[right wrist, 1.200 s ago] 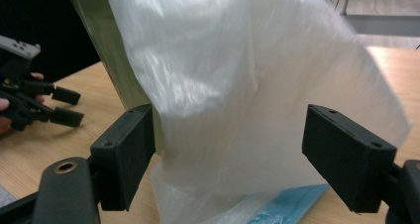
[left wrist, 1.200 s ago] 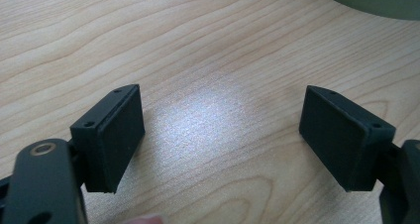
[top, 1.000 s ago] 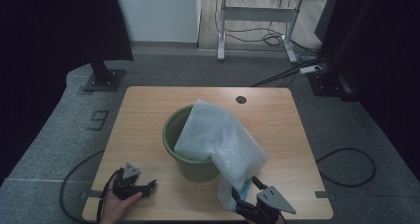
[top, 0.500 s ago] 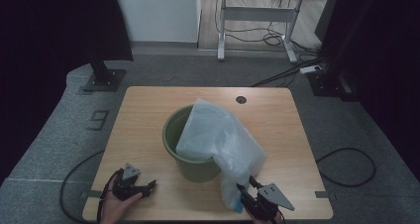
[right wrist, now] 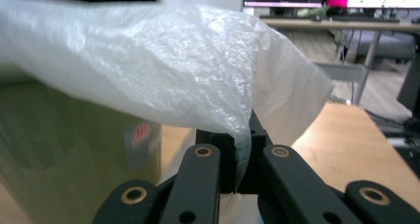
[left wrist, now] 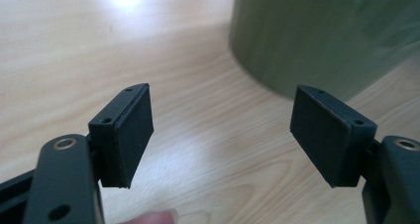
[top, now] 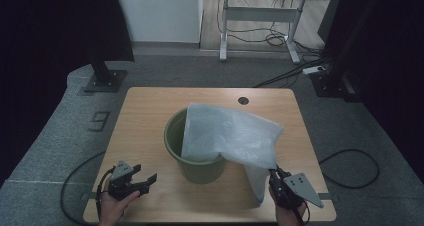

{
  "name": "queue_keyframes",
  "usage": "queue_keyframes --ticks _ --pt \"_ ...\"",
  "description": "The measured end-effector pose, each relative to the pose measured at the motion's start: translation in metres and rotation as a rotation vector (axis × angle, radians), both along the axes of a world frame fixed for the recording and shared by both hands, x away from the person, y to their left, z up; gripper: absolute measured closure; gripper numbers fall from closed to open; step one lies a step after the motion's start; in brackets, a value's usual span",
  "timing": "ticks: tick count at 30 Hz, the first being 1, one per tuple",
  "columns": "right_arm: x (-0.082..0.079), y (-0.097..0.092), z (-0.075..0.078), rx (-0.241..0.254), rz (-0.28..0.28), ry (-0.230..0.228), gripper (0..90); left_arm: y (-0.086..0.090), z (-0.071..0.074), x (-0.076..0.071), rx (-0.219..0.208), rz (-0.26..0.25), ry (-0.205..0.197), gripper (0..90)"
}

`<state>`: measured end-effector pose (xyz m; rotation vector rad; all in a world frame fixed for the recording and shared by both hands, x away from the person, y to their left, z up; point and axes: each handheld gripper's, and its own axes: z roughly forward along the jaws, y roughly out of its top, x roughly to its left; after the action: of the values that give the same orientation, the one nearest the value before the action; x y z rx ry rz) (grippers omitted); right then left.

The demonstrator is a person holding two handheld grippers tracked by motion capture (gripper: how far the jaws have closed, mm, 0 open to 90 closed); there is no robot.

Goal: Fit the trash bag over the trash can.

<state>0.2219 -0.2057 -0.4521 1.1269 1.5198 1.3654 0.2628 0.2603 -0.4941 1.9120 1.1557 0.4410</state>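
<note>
High view: a green bin (top: 195,151) stands at the middle of the wooden table (top: 150,111), and a clear plastic bag (top: 235,136) lies draped over its rim, spilling toward 4 o'clock and hanging down to the tabletop. The right gripper (top: 276,178), at 5 o'clock from the bin, has just been closing and now pinches the bag's lower edge. The left gripper (top: 147,180), at 8 o'clock from the bin, sits near the table's front edge with jaws apart and nothing between them.

Left gripper view: the 2 black pads (left wrist: 131,130) stand wide over bare wood, though they have just been narrowing a little; the bin's wall (left wrist: 322,35) rises at 1 o'clock, well apart from them.

Right gripper view: the jaws are clamped on a fold of the bag (right wrist: 163,70), with the film billowing above and the bin (right wrist: 74,144) blurred at 9 o'clock.

The step in hand looks like lining the bin: 1 edge is gripped. Next, the left gripper probably needs to catch the opposite edge so the mouth can be spread over the rim.

The bag's opening is hard to find in its folds, the bin's inside is covered, and how much film sits between the right pads is hidden.
</note>
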Motion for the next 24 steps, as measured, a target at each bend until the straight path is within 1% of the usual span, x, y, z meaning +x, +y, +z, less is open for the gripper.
queue_keyframes --ticks 2,4,6,7,8,9,10,11,13,15,16,19,21,24 --pt "0.001 -0.001 0.010 0.004 0.011 -0.024 87.8 -0.004 0.009 -0.003 0.030 -0.015 -0.018 24.2" --pt "0.001 -0.001 0.018 0.004 0.031 -0.042 87.8 -0.006 0.015 -0.005 0.035 -0.021 -0.031 23.9" --pt "0.003 0.001 0.025 -0.018 0.052 -0.050 87.7 -0.006 0.023 -0.007 0.023 -0.030 -0.046 24.4" --pt "0.005 0.002 0.030 -0.025 0.069 -0.048 87.7 -0.005 0.028 -0.009 0.003 -0.040 -0.054 25.3" --pt "0.005 0.002 0.030 -0.025 0.069 -0.048 87.7 -0.003 0.032 -0.009 -0.014 -0.047 -0.058 25.3" --pt "0.005 0.002 0.032 -0.024 0.074 -0.047 87.7 -0.001 0.038 -0.011 -0.040 -0.059 -0.072 25.4" --pt "0.006 0.001 0.034 -0.025 0.077 -0.046 87.7 0.000 0.041 -0.012 -0.049 -0.066 -0.080 25.9" --pt "0.006 0.001 0.034 -0.022 0.079 -0.045 87.7 0.001 0.047 -0.013 -0.054 -0.074 -0.094 26.1" --pt "0.007 -0.001 0.036 -0.014 0.081 -0.043 87.7 0.000 0.057 -0.014 -0.059 -0.094 -0.106 26.6" --pt "0.008 -0.003 0.038 -0.009 0.082 -0.039 87.7 -0.002 0.068 -0.015 -0.062 -0.112 -0.121 27.3" --pt "0.008 -0.003 0.040 -0.009 0.084 -0.039 87.6 -0.004 0.074 -0.017 -0.071 -0.124 -0.131 27.6" --pt "0.007 -0.003 0.045 -0.014 0.087 -0.047 87.4 -0.013 0.091 -0.022 -0.090 -0.175 -0.164 28.3" --pt "0.006 -0.002 0.051 -0.011 0.099 -0.047 87.4 -0.022 0.100 -0.024 -0.087 -0.208 -0.173 28.2" --pt "0.005 0.000 0.061 -0.015 0.118 -0.053 87.5 -0.033 0.109 -0.023 -0.084 -0.244 -0.178 28.1"
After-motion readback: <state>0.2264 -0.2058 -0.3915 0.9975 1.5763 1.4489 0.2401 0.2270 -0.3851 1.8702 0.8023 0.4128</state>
